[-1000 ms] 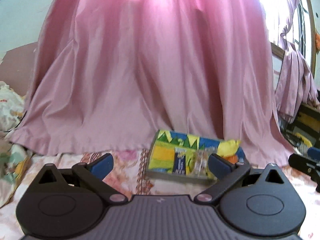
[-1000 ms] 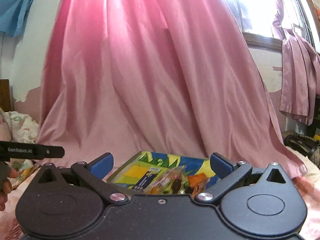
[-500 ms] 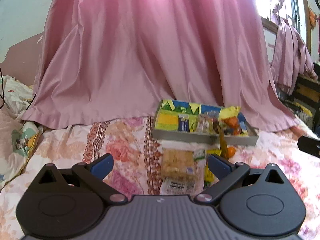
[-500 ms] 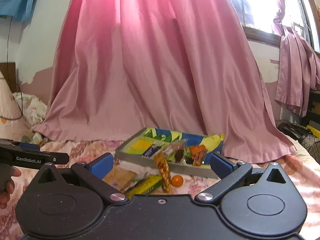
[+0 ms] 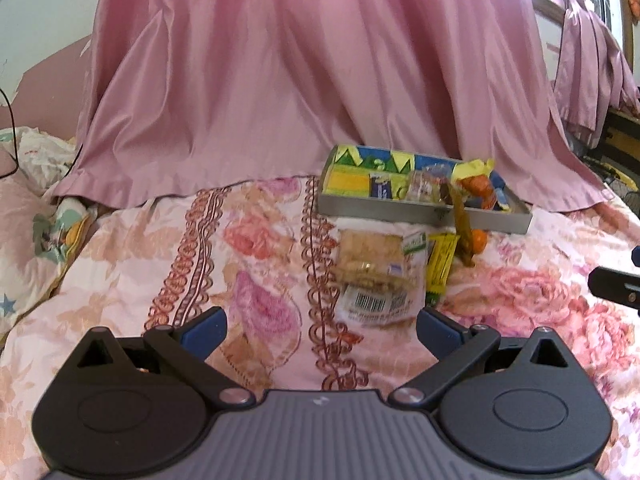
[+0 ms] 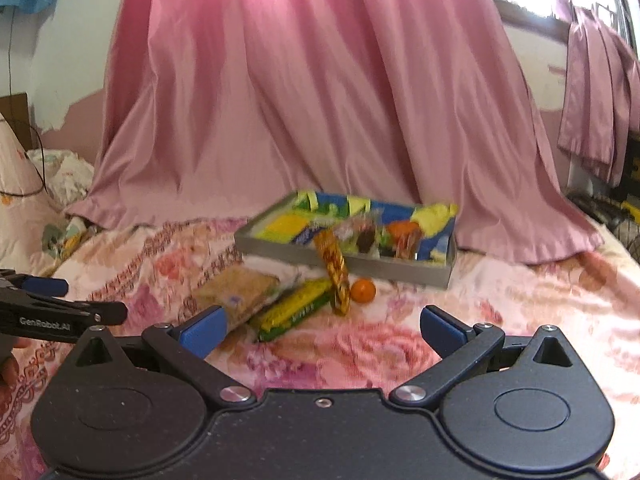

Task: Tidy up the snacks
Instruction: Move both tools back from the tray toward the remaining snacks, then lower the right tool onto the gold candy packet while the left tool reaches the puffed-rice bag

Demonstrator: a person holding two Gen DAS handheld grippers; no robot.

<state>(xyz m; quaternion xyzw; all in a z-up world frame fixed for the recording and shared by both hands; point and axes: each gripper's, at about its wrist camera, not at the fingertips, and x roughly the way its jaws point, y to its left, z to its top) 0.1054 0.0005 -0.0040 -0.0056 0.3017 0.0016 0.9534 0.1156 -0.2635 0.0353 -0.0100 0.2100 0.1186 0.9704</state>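
Floral bedspread [image 5: 248, 240] across the whole foreground, pink curtain [image 5: 304, 72] draped down behind, crumpled patterned bedding [image 5: 44, 236] at far left. Left gripper [image 5: 320, 330] low over the bedspread, blue-padded fingers [image 5: 206, 326] spread wide, nothing between them. Just ahead of it, toward its right finger, clear cracker packet [image 5: 374, 268] lying flat, barcode end nearest the camera. Touching its right edge, yellow-green bar wrapper [image 5: 440, 266], also flat. Next right, twisted golden snack stick [image 5: 464, 232] leaning up against the front wall of the grey tray [image 5: 420, 216], small orange ball [image 5: 478, 240] right beside its lower end. Tray beyond the loose snacks, near the curtain hem, colourful printed lining, several wrapped snacks inside incl. orange packet [image 5: 478, 188] toward the right end; exact contents too blurred to sort. Right gripper [image 6: 320, 330] likewise low over the bedspread, fingers [image 6: 440, 330] wide apart, empty. From its view: left gripper's tip [image 6: 60, 312] at left edge with a bit of hand [image 6: 8, 364] under it, then cracker packet [image 6: 236, 292], bar wrapper [image 6: 296, 308], snack stick [image 6: 334, 272], orange ball [image 6: 363, 290], tray [image 6: 352, 264] behind. Second pink curtain [image 6: 600, 96] hanging at far right by the window.
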